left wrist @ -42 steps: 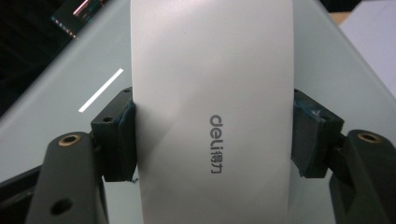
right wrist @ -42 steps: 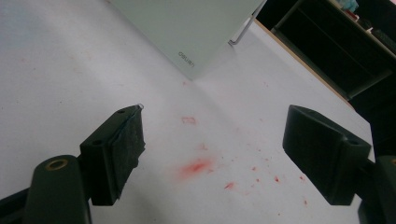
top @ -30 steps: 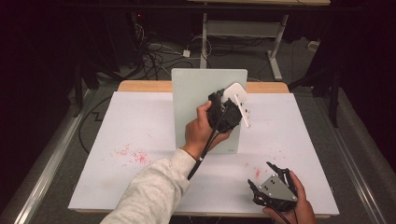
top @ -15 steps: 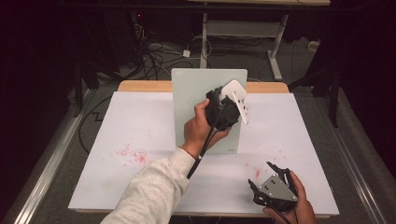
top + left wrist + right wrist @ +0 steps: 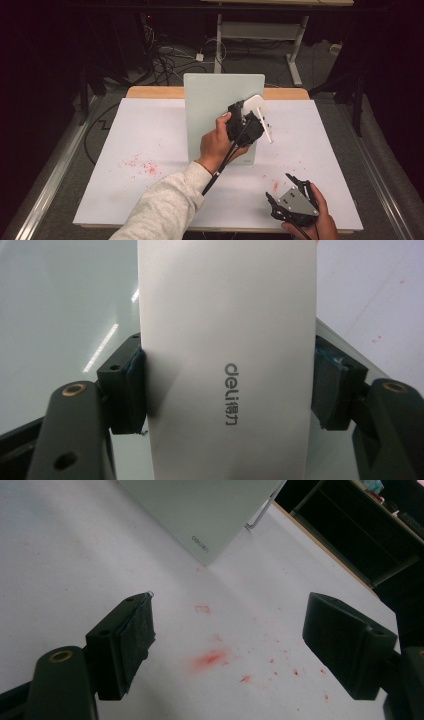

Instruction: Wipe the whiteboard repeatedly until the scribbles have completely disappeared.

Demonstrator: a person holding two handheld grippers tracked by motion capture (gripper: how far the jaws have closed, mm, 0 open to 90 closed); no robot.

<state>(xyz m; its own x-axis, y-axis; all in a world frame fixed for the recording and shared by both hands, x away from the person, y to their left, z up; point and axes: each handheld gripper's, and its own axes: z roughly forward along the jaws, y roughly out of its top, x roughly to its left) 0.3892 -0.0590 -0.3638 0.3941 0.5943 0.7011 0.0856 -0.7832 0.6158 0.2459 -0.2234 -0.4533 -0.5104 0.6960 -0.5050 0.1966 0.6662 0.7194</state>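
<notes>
Left gripper: the left gripper (image 5: 252, 117) is raised in front of the board, in the person's left hand (image 5: 217, 145). Its two jaws are clamped on the sides of a white eraser (image 5: 227, 360), one pad on each long edge.
White eraser: it is a flat white block with the grey word "deli" printed on it. In the high view it (image 5: 256, 107) stands out above the gripper, against the upper right part of the board.
Board: the pale green board (image 5: 210, 110) stands upright on the table, near the far edge in the middle. In the right gripper view its lower corner (image 5: 200, 510) carries a small printed word.
Right gripper: the right gripper (image 5: 295, 197) is low at the near right of the table, in the right hand (image 5: 320, 220). Its jaws are wide apart and nothing is between them.
Table: the white table top (image 5: 150, 130) has red marks (image 5: 142, 165) on the left part, and more red spots (image 5: 212, 657) lie under the right gripper.
Sleeve: a light grey sleeve (image 5: 160, 210) covers the left forearm.
</notes>
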